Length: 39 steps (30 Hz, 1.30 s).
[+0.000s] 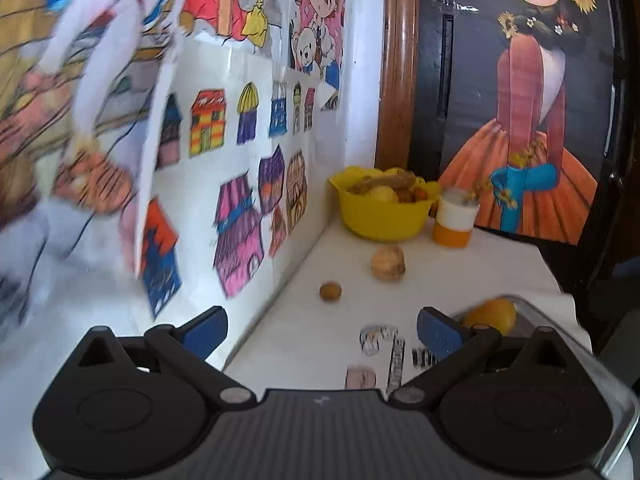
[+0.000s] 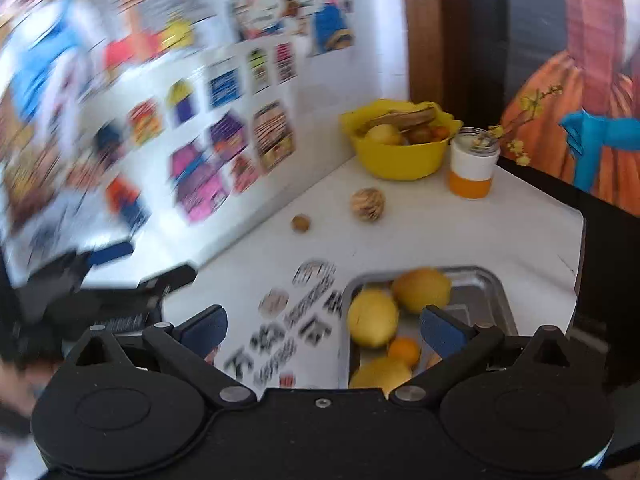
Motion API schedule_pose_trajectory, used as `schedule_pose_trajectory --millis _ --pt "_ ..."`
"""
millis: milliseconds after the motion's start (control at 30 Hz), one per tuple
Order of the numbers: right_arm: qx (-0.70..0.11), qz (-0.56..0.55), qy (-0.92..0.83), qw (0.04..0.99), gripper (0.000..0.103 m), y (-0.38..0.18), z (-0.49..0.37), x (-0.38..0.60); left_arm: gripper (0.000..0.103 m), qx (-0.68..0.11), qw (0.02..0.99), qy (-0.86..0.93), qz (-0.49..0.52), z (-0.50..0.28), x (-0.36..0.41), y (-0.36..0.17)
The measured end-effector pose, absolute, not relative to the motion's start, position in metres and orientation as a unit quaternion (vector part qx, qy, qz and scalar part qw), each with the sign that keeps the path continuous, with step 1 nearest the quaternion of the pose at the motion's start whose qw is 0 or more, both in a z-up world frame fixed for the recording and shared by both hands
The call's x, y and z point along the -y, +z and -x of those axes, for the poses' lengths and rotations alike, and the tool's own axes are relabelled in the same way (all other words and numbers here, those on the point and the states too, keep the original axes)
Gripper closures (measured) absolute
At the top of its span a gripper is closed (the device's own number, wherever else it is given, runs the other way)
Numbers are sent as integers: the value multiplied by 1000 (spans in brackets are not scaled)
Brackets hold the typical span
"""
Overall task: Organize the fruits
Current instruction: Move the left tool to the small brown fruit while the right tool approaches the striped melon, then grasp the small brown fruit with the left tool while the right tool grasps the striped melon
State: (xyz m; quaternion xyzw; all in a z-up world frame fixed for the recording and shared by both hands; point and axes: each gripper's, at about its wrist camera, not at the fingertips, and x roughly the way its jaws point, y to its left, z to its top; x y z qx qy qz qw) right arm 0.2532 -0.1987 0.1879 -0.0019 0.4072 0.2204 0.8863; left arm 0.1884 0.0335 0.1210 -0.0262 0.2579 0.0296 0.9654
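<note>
Mid-sort, by the look of it: some fruit already gathered, some left loose. Both tongs spread wide and empty, left tongs (image 1: 322, 330) and right tongs (image 2: 323, 326) alike, nothing between the blue pads. Metal tray (image 2: 486, 280) taken as landmark: inside it two big lemons (image 2: 373, 317) side by side, touching or nearly so, a small orange (image 2: 405, 351) just nearer the camera, and one more yellow fruit at the near edge, partly hidden behind the right tongs. Beyond the tray, toward the wall, a striped round fruit (image 2: 367, 204) and a small brown one (image 2: 300, 223), loose on the white surface (image 2: 440, 236), apart from each other. Farther beyond, in the corner, a yellow bowl (image 2: 400, 160) heaped with mixed fruit, a white-and-orange jar (image 2: 472, 168) touching or just beside it. Next, probably: reach past the tray's far rim, centre one pair of tongs over the striped fruit, close gently around its widest part. Some motion blur; finer detail not readable.
</note>
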Motion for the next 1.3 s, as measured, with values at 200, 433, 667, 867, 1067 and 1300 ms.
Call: schedule_pose_trajectory --millis 200,433,667,867,1067,1300 --pt "-416 -20 201 887 1 179 -325 184 1 -273 961 21 18 -239 -29 109" --pt "-404 7 232 885 1 125 -399 162 1 -270 962 -4 -26 -292 -5 60" --pt "-411 -30 257 874 3 83 -471 146 1 -283 958 2 -38 -341 -5 23" --pt "-435 -63 251 863 16 51 -513 137 4 -293 956 11 -13 -370 -18 6" --pt "-446 -72 236 860 24 32 -531 134 14 -303 953 12 -18 -386 -17 -4" --pt "-439 -50 244 863 31 19 -532 125 29 -314 949 20 6 -392 -22 -12"
